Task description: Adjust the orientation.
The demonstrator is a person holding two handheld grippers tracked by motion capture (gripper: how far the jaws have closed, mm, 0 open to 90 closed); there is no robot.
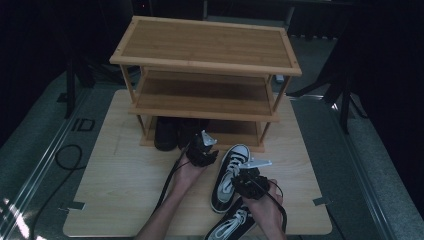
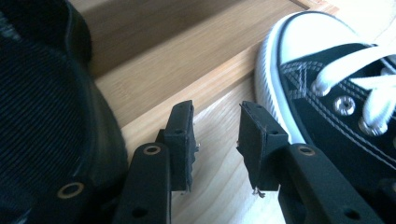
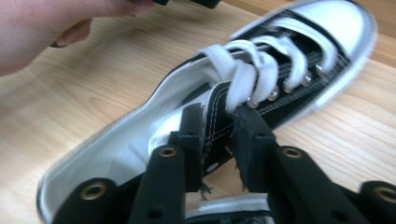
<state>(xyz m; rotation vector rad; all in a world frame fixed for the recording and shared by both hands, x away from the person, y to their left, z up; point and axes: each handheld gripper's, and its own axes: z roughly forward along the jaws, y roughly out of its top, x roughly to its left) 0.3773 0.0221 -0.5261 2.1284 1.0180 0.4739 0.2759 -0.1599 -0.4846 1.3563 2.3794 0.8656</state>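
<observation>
A black-and-white lace-up sneaker (image 1: 231, 165) lies on the wooden board in front of a bamboo shoe rack (image 1: 205, 45), toe toward the rack. My right gripper (image 3: 219, 135) is shut on the sneaker (image 3: 289, 51), with the black side wall by the laces between its jaws. In the high view my right gripper (image 1: 248, 177) sits at the shoe's right side. My left gripper (image 2: 215, 135) is open and holds nothing, low over the board at the rack's bottom shelf (image 2: 187, 60). A black shoe (image 2: 42, 102) is on its left and the sneaker's white toe (image 2: 327, 84) on its right.
A second matching sneaker (image 1: 231, 224) lies at the board's near edge between the forearms. Dark shoes (image 1: 166, 132) stand on the left of the bottom shelf. The other hand (image 3: 42, 28) is at the top left of the right gripper view. Cables trail over the board.
</observation>
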